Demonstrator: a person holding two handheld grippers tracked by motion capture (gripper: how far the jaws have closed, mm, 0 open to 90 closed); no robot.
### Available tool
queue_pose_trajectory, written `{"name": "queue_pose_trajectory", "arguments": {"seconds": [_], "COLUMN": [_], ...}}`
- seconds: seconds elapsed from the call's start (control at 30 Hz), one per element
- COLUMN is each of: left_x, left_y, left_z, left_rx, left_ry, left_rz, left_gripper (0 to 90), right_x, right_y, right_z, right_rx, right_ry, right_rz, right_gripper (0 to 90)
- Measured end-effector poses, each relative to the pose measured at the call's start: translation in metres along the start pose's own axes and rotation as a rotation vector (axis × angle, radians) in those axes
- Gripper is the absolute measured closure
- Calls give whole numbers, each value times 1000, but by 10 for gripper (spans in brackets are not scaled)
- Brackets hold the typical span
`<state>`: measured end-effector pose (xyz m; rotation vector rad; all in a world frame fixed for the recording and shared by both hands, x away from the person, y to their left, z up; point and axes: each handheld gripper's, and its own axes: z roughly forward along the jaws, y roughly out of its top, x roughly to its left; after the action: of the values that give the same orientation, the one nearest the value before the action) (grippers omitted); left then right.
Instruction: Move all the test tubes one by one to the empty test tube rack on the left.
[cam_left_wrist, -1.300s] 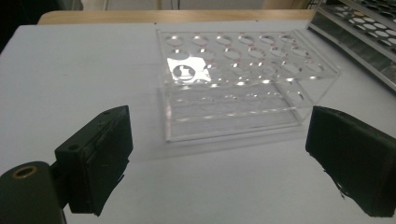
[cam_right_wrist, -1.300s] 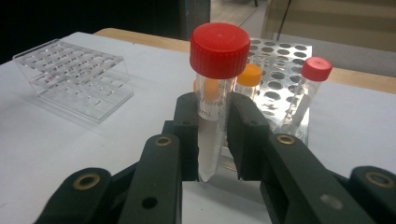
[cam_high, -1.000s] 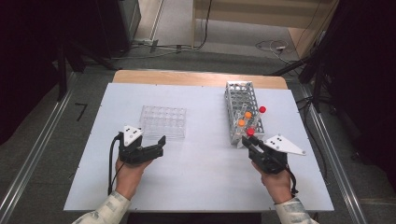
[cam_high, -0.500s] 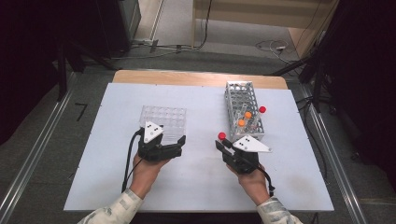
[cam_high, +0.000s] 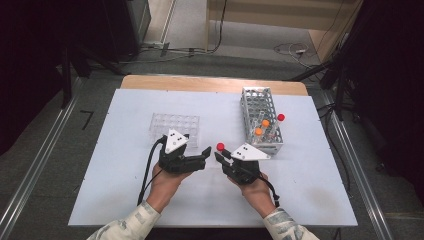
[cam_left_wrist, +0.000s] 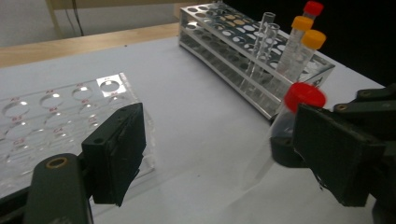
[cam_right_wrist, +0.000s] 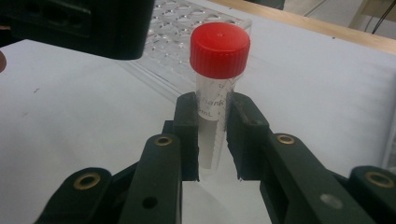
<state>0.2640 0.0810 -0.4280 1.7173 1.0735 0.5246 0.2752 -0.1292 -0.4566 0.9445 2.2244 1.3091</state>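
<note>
The right gripper (cam_right_wrist: 212, 135) pinches a clear tube with a red cap (cam_right_wrist: 218, 93) between its two black jaws, which press on the tube's body just below the cap. The tube stands upright, cap on top and free of the jaws; this looks like a hold chosen so the other tool can reach the lid. In the high view this gripper (cam_high: 223, 156) sits near the middle of the white table (cam_high: 125, 200), on the near side, with the red cap (cam_high: 220, 146) showing just above it.

Just to its left, the left gripper (cam_high: 204, 154) is turned to face the tube. Its jaws are spread wide with nothing between them. In the left gripper view the red-capped tube (cam_left_wrist: 292, 116) stands close before the far jaw, so the open gripper seems lined up to close on the cap or take the tube over.

Farther off on the right stands a metal tube rack (cam_high: 260, 120). It holds two orange-capped tubes (cam_high: 262, 127) side by side, one more red-capped tube (cam_high: 280, 118) at its right edge, and, as the left gripper view shows, at least one uncapped glass tube (cam_left_wrist: 261, 37). Most of its holes are empty.

On the left, just beyond the left gripper, a clear plastic well plate (cam_high: 175, 124) lies flat; its wells look empty.
</note>
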Motion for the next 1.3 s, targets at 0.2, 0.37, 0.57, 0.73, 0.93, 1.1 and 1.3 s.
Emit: {"name": "queue_pose_trajectory", "arguments": {"seconds": [0.2, 0.37, 0.57, 0.73, 0.93, 1.1, 1.3], "left_x": [-9, -14, -16, -18, -20, -21, -17], "left_y": [4, 3, 2, 1, 1, 1, 4], "left_z": [2, 5, 3, 5, 6, 7, 6], "left_rx": [0, 6, -12, -5, -21, -18, -21], "left_ry": [-59, -79, -92, -103, -107, -106, -101], "left_rz": [11, 48, 77, 96, 102, 108, 94], "left_gripper": [230, 333, 546, 576, 666, 692, 698], "right_x": [8, 14, 16, 16, 16, 15, 12], "right_y": [2, 5, 6, 6, 7, 7, 8], "right_z": [6, 7, 6, 6, 6, 6, 4], "right_rx": [3, -8, -9, -10, -8, -9, 5], "right_ry": [21, 33, 35, 34, 34, 34, 58], "right_rz": [-11, -23, -26, -27, -27, -25, -19], "right_gripper": [721, 721, 721, 720, 720, 717, 525]}}
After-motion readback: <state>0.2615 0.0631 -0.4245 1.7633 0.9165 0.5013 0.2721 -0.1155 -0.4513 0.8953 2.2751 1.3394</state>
